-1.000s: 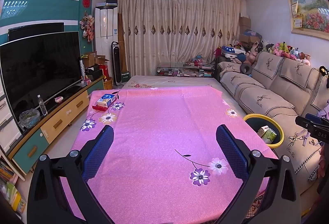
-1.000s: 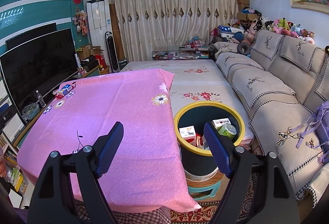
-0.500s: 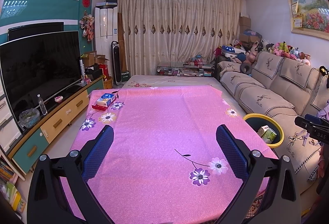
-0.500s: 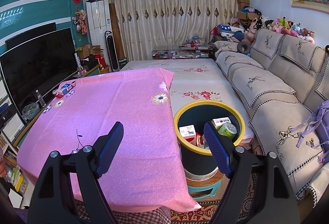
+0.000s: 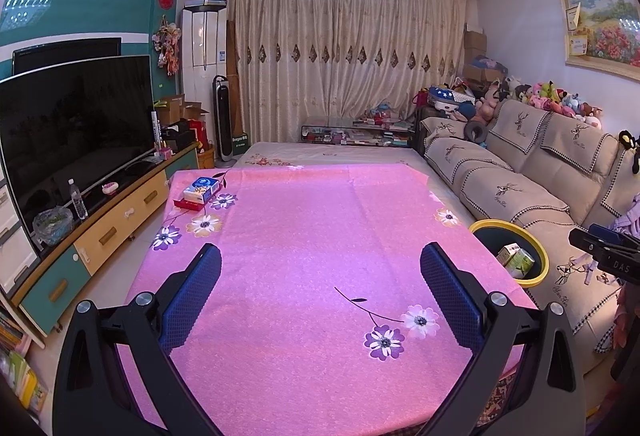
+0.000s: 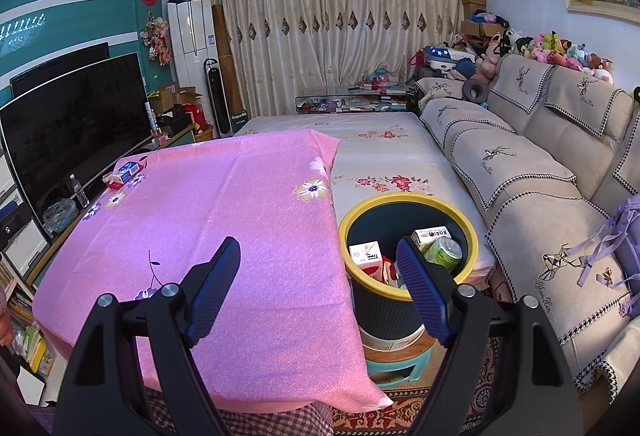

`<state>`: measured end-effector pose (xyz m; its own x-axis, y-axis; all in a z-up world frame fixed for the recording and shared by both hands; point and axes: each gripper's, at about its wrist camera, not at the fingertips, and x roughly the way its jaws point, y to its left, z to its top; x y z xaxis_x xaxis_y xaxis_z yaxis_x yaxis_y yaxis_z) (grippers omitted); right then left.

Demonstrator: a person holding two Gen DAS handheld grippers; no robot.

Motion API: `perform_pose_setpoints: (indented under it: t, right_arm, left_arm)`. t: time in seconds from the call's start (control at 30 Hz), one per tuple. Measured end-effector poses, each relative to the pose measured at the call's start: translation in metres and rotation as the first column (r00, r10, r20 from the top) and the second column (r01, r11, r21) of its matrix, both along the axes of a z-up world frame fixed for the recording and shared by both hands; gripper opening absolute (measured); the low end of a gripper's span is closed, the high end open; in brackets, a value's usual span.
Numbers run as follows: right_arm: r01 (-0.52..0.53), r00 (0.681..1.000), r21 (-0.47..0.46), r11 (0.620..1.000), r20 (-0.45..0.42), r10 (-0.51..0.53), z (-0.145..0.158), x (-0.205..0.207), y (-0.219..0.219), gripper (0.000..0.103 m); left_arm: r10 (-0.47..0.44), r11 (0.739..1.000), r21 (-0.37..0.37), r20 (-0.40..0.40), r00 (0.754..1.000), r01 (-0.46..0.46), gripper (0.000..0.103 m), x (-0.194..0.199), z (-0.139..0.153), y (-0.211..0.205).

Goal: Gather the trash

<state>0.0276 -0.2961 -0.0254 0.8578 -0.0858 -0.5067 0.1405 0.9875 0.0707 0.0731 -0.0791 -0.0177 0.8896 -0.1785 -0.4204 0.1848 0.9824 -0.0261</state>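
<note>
Trash already sits in the yellow-rimmed bin (image 6: 408, 260) just beside the corner of the pink tablecloth (image 6: 240, 195): two cartons and a green can (image 6: 444, 254) show inside it. My right gripper (image 6: 318, 290) hangs over the cloth's edge next to the bin, jaws wide, nothing between them. My left gripper (image 5: 320, 296) is wide and empty too, above the cloth's middle. On the cloth I see only a tissue box (image 5: 202, 189) on something flat and red at the corner far from the bin. I judge the collecting nearly or wholly done, unless those count as trash.
</note>
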Motion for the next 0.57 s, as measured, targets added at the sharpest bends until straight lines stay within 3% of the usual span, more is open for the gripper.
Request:
perform_pose_setpoints:
  t: [0.13,0.3,0.57]
  right_arm:
    - [-0.001,1.0,0.003,1.0,-0.001,0.001,0.0,0.001,0.0,0.076]
    - [-0.03,0.999,0.029,0.999,-0.008,0.031,-0.006,0.008,0.002,0.079]
    - [-0.156,0.982,0.07,0.985,-0.097,0.162,-0.023,0.091,0.033,0.093]
  left_arm:
    - [-0.008,1.0,-0.013,-0.003,1.0,0.008,0.098,0.004,-0.002,0.002]
    - [-0.013,0.999,0.032,-0.043,0.999,0.014,0.098,0.025,-0.006,-0.003]
    - [0.115,0.99,0.106,-0.197,0.974,-0.095,0.098,0.151,-0.047,0.014]
